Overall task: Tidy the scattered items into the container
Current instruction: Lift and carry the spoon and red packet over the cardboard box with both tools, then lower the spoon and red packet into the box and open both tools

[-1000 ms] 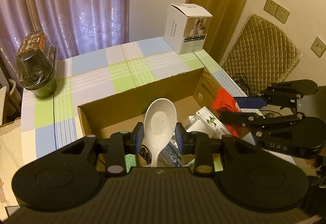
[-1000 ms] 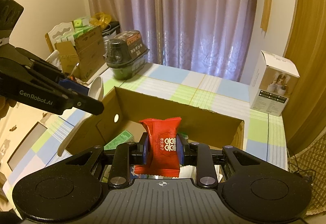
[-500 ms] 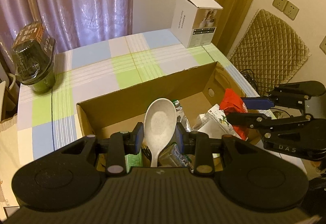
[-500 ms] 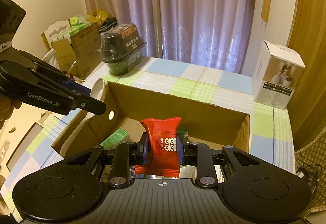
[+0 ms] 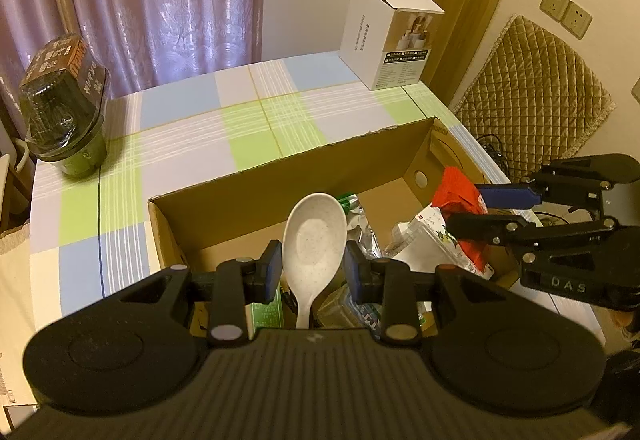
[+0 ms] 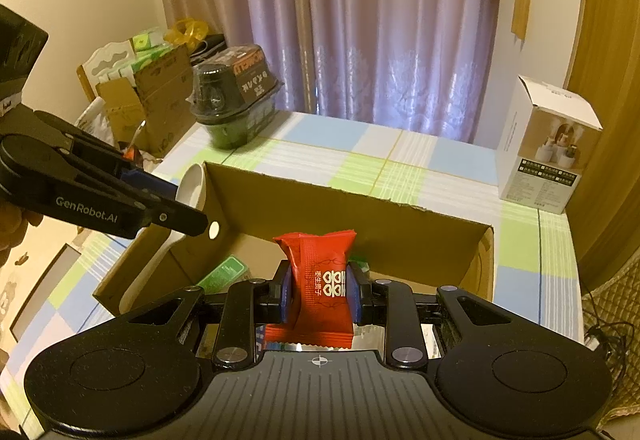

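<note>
The spoon is pale, speckled off-white, with a deep oval bowl and a short thick handle; it stands bowl-up between the blue pads of the left hand-held gripper, whose jaws are closed on the handle just below the bowl. It hangs over the near-left part of the open cardboard box, above a heap of things already inside: a green packet, crinkled silver wrappers and a white printed pack. The red packet is a glossy pillow-shaped sachet with crimped ends and white characters and a white double-ring emblem on its front. The right hand-held gripper is clamped on its middle, so its top and bottom edges stick out above and below the pads, and it is held over the near-right side of the same box. From the right wrist view the left hand-held gripper reaches in at the box's left wall with the spoon slanting down beside it. The box rests on a surface covered with a checked cloth of green, blue and lilac squares. Beyond the box, a dark wrapped tub stands at the far left corner and a white carton at the far right, in front of purple curtains.
</note>
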The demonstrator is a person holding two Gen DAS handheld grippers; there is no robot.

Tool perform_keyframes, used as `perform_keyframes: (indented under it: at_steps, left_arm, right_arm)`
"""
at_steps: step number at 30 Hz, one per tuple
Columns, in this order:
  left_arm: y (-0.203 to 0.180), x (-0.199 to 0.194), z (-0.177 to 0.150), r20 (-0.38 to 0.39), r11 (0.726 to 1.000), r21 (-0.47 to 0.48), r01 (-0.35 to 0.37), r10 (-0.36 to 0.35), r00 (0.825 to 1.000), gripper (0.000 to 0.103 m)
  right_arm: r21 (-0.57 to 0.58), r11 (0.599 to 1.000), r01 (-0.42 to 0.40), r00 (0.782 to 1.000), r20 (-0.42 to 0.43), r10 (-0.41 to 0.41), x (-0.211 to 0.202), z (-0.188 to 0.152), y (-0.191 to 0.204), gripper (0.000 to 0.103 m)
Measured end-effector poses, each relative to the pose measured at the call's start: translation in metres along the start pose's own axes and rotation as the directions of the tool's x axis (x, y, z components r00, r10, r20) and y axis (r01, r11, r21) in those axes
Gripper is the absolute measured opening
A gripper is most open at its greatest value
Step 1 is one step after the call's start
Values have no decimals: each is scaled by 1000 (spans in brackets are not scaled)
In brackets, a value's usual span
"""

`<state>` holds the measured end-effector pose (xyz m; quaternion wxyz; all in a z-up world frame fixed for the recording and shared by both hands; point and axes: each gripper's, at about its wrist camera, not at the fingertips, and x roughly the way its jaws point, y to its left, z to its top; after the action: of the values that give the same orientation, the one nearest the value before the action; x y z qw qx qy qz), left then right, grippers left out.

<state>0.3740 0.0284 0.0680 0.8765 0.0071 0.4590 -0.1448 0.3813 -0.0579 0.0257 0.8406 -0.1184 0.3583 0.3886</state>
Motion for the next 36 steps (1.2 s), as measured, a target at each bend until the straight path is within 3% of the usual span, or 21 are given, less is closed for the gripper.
perform_keyframes:
  at_steps: [21, 22, 24, 36]
  left_arm:
    - [9, 12, 3, -4, 1000, -28, 3, -3, 1000, 28]
    - [10, 13, 3, -4, 999, -33, -2, 2, 1000, 33]
    - [12, 12, 2, 1, 999, -37, -17, 17, 1000, 53]
    - [26, 11, -12, -6, 997, -69, -30, 30, 1000, 56]
  right_arm:
    - [19, 1000, 3, 1000, 3, -3, 10, 5, -1, 30]
    - [22, 1000, 2, 1000, 4, -2, 10, 6, -1, 30]
    - [26, 1000, 1, 1000, 6, -1, 11, 6, -1, 30]
    - [56, 998, -3, 1000, -3, 3, 16, 3, -2, 30]
